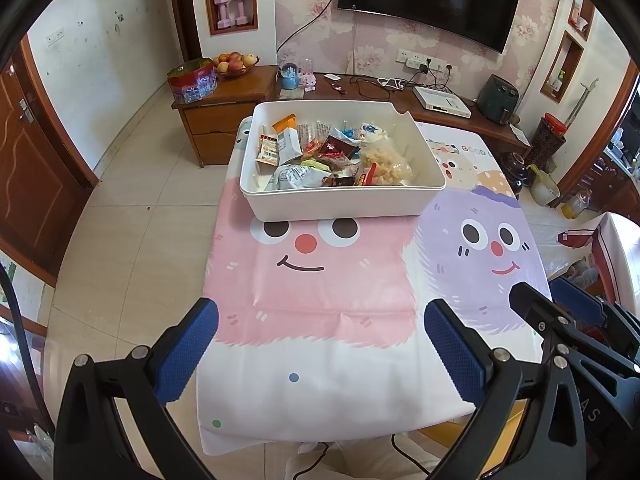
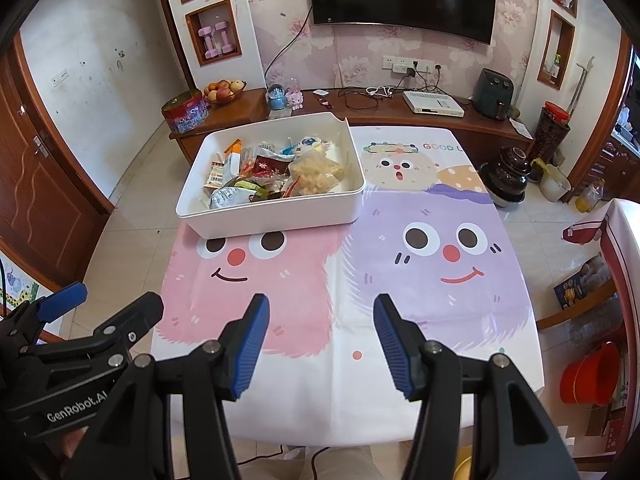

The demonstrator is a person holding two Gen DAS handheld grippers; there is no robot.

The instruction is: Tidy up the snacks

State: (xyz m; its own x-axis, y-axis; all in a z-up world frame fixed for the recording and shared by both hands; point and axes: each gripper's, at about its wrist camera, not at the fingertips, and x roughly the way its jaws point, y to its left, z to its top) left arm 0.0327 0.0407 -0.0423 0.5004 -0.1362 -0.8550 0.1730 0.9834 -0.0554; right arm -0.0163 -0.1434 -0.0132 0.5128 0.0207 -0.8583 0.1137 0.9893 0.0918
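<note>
Both grippers, left gripper (image 1: 320, 344) and right gripper (image 2: 320, 340), empty and wide at table near edge; heaped snacks (image 1: 328, 156) in white bin (image 1: 340, 202) risk spilling if snagged.

1. The left gripper (image 1: 322, 320) tilts downward, its blue-padded fingers (image 1: 188, 348) spread wide with nothing between them.
2. The right gripper (image 2: 320, 322) tilts downward too, its blue pads (image 2: 250, 348) parted and empty, the gap narrower.
3. Each gripper shows at the outer side of the other's fingers, close beside it.
</note>
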